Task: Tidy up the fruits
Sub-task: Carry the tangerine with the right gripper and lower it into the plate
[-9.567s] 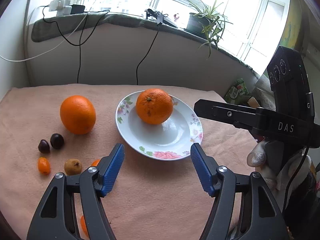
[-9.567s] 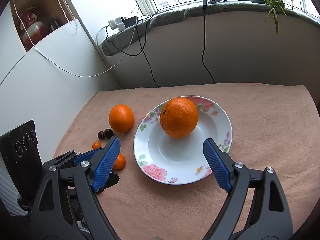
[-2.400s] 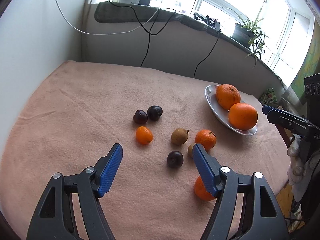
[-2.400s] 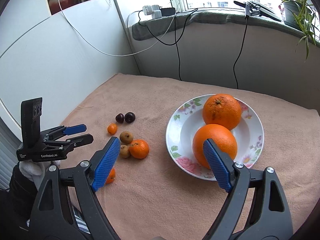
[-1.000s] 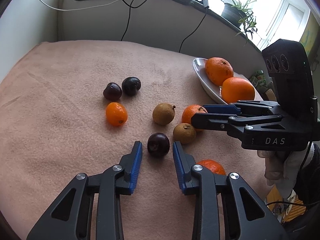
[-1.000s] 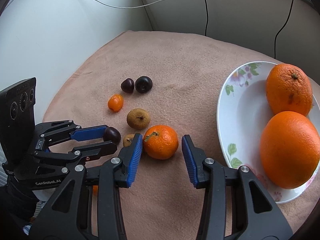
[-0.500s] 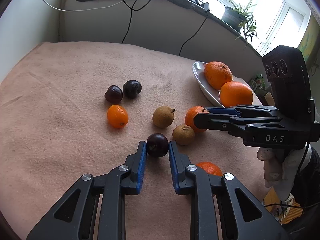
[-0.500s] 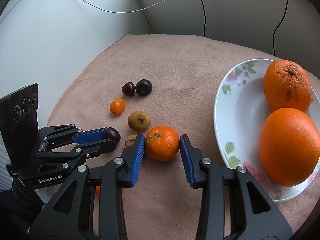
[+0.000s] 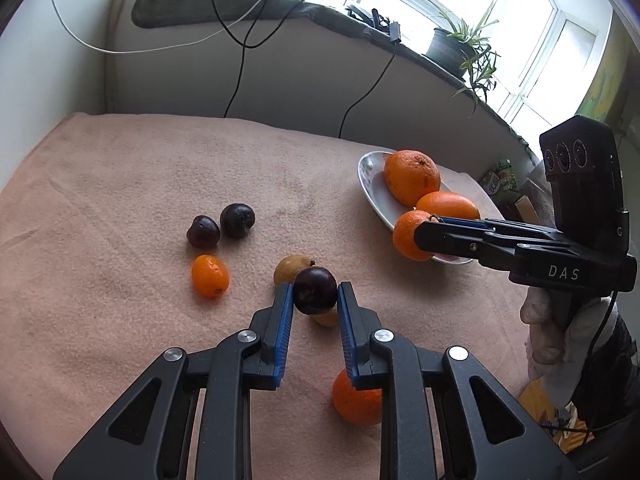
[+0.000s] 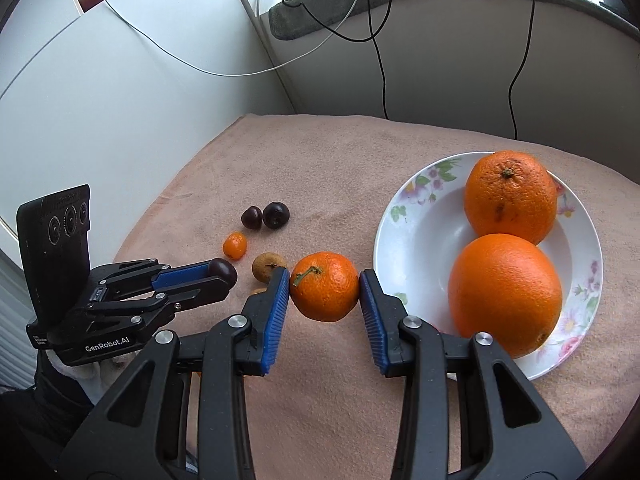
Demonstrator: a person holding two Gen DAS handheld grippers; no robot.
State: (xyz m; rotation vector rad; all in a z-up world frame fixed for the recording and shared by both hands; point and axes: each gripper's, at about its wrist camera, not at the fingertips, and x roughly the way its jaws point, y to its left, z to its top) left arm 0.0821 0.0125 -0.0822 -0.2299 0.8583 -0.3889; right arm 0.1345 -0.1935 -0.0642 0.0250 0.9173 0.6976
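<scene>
Nearest, the left gripper (image 9: pixel 315 300) has its jaws clenched on a small round dark purple plum (image 9: pixel 315 290), held just above the peach cloth-covered worktop (image 9: pixel 120 184). The right gripper (image 10: pixel 325 294) grips a small stemmed orange mandarin (image 10: pixel 325 286), apparently lifted beside the white floral-rimmed plate (image 10: pixel 404 216) holding two large oranges (image 10: pixel 505 294). Both fruits look mid-carry; next, each needs setting down in the plate's free space without nudging the oranges.

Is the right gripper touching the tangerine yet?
Touching. In the right wrist view both blue pads of the right gripper press the sides of the tangerine, with no gap visible.
</scene>
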